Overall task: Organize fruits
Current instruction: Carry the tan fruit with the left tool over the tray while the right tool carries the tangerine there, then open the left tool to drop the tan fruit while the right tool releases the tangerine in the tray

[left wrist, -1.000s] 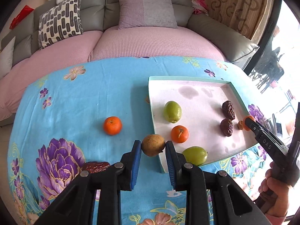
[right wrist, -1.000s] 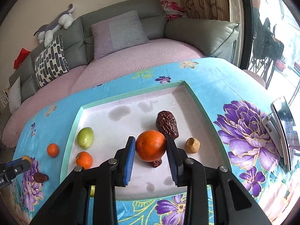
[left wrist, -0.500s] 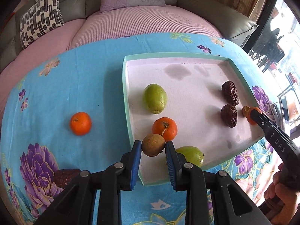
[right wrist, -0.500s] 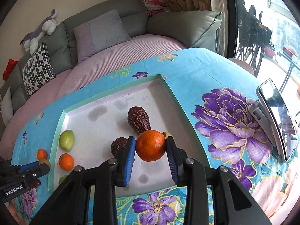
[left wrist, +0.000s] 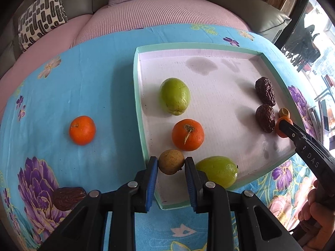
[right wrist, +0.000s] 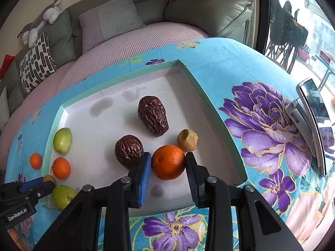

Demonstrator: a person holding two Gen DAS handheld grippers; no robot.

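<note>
Left gripper (left wrist: 171, 162) clamps a small, round, brown rough-skinned fruit (left wrist: 171, 161) over the near corner of the white tray (left wrist: 138, 96), while the right gripper (right wrist: 168, 162) clamps a glossy tangerine (right wrist: 168, 162) above the tray floor. Resting in the tray are two green fruits (left wrist: 175, 96), one tangerine (left wrist: 187, 134), two wrinkled dark dates (right wrist: 152, 118) and one tan fruit (right wrist: 187, 140); one tangerine (left wrist: 82, 130) and one date (left wrist: 68, 197) lie on the floral cloth (left wrist: 100, 79).

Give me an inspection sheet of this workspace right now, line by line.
Surface: blue floral tablecloth.
Job's things: tray holds two green fruits, an orange, two dates and a small brown fruit; one orange and one date lie on the cloth.
Clutter: tablet on stand.
Grippers: left gripper shut on a brown fruit; right gripper shut on an orange fruit; both over the tray.
Cables: nothing seen.
Surroundings: sofa, cushions, window.
</note>
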